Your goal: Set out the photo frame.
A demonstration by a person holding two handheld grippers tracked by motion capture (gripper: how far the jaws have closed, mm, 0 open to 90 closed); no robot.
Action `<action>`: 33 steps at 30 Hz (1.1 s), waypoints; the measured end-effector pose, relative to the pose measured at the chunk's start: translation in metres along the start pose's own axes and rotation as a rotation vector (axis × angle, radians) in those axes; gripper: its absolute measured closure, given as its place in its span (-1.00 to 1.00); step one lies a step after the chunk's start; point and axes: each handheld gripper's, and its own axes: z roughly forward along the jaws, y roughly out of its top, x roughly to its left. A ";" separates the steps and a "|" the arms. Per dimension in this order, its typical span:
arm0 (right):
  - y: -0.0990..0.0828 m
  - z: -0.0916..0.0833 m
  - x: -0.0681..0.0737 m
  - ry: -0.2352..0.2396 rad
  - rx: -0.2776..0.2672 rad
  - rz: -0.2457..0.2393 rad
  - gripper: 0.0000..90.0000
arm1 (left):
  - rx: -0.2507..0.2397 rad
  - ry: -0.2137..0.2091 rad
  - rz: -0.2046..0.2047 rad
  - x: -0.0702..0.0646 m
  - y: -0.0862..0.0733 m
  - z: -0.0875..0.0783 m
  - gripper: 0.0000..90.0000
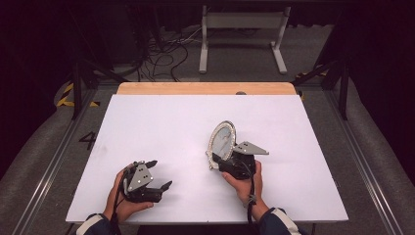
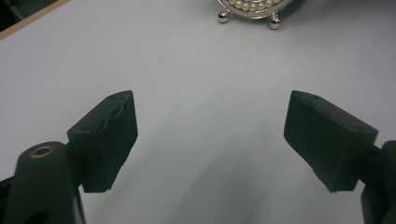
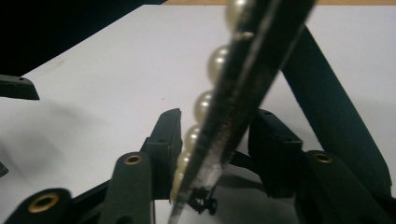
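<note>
High view: white rectangular table top [image 1: 161, 122] with a pale wooden strip [image 1: 205, 88] along its far edge. One oval silver-framed mirror rimmed with pearl beads [image 1: 221, 140] stands right of centre, tilted up on edge. Open white surface on every side of it, widest to the far left and far right; the near edge runs just behind both hands.

Two grippers. Right gripper [image 1: 226, 159] is at the mirror's lower rim. Right gripper view: frame edge and bead row [image 3: 208, 105] sit between the two black jaws; left pad [image 3: 169, 140] looks against the beads, contact on the right pad unclear.

Left gripper [image 1: 159, 175] sits near the front-left edge, well apart from the mirror, jaws spread wide with nothing between. Left gripper view: two ball feet [image 2: 274, 22] of the mirror at top.
</note>
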 end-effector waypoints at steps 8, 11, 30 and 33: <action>-0.002 0.002 0.002 0.025 0.031 -0.009 0.37 | -0.012 -0.012 -0.017 0.002 -0.001 -0.001 -0.60; -0.003 0.003 0.001 0.035 0.032 -0.003 0.37 | -0.009 -0.017 -0.021 0.001 -0.001 0.001 -0.60; -0.002 -0.005 -0.007 0.099 0.078 -0.010 0.55 | 0.004 -0.014 -0.009 0.000 0.000 0.001 -0.60; -0.002 -0.006 -0.009 0.108 0.084 -0.019 0.58 | 0.004 -0.017 -0.007 -0.001 0.000 0.001 -0.60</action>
